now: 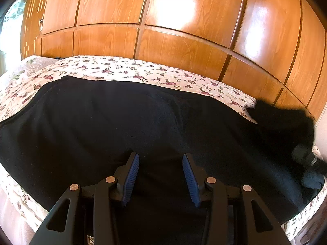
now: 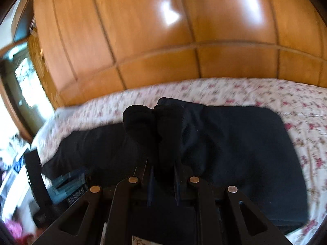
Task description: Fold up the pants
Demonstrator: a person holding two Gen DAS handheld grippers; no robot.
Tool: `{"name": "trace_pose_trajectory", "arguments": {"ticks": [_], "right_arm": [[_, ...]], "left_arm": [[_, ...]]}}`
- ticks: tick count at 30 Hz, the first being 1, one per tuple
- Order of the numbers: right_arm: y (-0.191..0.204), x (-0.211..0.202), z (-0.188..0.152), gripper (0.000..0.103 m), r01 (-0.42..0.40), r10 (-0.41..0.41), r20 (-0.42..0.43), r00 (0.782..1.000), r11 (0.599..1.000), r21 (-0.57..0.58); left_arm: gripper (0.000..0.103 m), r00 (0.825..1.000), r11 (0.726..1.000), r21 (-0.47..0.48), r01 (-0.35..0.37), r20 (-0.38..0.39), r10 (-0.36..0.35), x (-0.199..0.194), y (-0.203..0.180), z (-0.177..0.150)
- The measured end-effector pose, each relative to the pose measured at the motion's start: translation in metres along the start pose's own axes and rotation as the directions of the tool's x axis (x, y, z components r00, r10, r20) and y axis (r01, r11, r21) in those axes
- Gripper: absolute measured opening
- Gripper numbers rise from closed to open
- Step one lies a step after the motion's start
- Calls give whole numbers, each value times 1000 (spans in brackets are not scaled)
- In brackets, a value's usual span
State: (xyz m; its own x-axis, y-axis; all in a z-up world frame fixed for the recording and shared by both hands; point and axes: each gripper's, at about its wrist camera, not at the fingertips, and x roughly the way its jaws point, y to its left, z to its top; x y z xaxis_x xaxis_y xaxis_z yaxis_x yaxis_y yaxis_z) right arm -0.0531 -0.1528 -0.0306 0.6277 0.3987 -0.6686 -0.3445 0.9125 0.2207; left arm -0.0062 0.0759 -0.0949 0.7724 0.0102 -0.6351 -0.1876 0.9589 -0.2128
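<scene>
Well, the wooden wardrobe [image 1: 163, 20] fills the far wall, glossy and catching the window light, and in front of it the bed [image 1: 122, 69] with its flowered sheet takes up most of the room. The black pants [image 1: 102, 122] lie spread across that sheet, flat through the middle, with one end gathered up on the right. They look like soft, thick knit, light enough to lift with one pinch yet floppy, so I would guess they sag and drag wherever they are not supported; the cuffs and the waistband seem the firmest places to take hold, being doubled cloth. The right gripper [image 2: 162, 175] has its fingers drawn together on a bunched, raised lump of the pants' fabric, which stands up between them; the blur makes the exact edge it holds hard to name. The left gripper [image 1: 160, 159] hovers low over the near middle of the cloth with its blue pads [image 1: 131, 173] spread wide and nothing between them.
</scene>
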Motion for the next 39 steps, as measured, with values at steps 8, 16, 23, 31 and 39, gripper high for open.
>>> {"name": "trace_pose_trajectory", "arguments": {"ticks": [8, 16, 23, 31, 39], "right_arm": [[20, 17, -33, 61, -59, 45, -79, 996, 980, -189], [-26, -42, -26, 63, -108, 112, 71, 991, 993, -53], [-102, -62, -3, 60, 181, -193, 123, 974, 979, 97], [-122, -42, -17, 55, 275, -279, 9, 960, 953, 123], [-115, -33, -20, 58, 327, -327, -8, 945, 945, 34]], "left_arm": [[45, 1000, 1000, -4, 2, -1, -2, -2, 0, 0], [46, 975, 963, -156, 220, 3, -223, -11, 6, 9], [68, 907, 896, -180, 406, -37, -419, -11, -33, 22], [66, 896, 911, -150, 384, -175, -407, 28, -77, 30], [16, 906, 924, -33, 380, -190, -379, 25, -96, 26]]}}
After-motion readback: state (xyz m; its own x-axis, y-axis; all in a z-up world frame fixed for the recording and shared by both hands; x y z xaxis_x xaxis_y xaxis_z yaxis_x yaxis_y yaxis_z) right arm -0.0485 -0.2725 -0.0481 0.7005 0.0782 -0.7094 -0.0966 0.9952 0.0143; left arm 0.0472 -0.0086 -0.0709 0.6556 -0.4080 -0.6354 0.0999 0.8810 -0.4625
